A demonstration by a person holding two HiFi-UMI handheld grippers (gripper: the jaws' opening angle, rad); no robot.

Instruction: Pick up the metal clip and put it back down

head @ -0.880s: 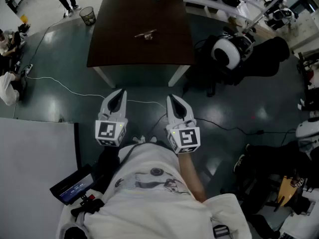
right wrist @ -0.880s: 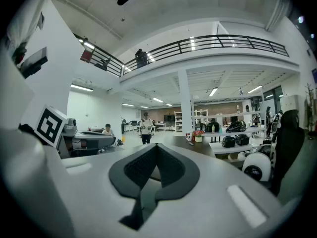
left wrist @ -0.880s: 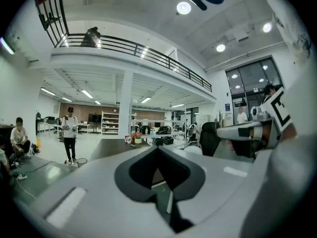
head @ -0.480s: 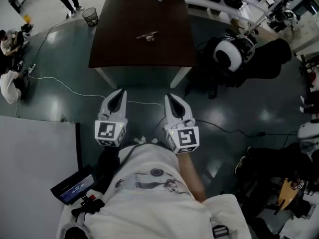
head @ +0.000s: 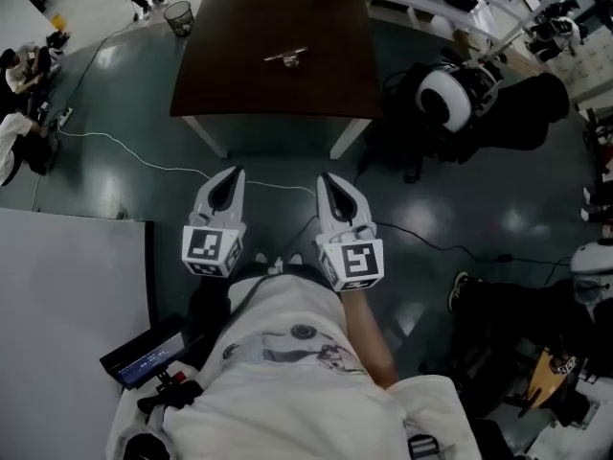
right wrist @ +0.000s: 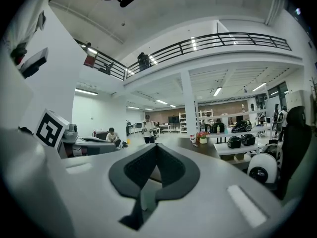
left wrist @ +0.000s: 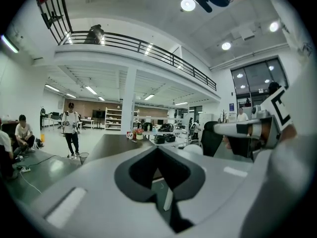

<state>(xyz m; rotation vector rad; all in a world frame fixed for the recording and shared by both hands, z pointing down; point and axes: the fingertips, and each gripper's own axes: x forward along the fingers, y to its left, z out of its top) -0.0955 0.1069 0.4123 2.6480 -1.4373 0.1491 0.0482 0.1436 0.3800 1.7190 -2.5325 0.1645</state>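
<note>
Mesh waste bin on the floor at upper left of the head view, left of the dark counter; contents not discernible. Metal clip: small, pale, elongated, shiny piece lying on the counter top in the upper centre of the frame, nothing touching it. Left hand-held gripper and right hand-held gripper sit side by side at mid-frame over the floor, below the counter's near edge and well apart from the clip, each with jaws pressed together on nothing.
</note>
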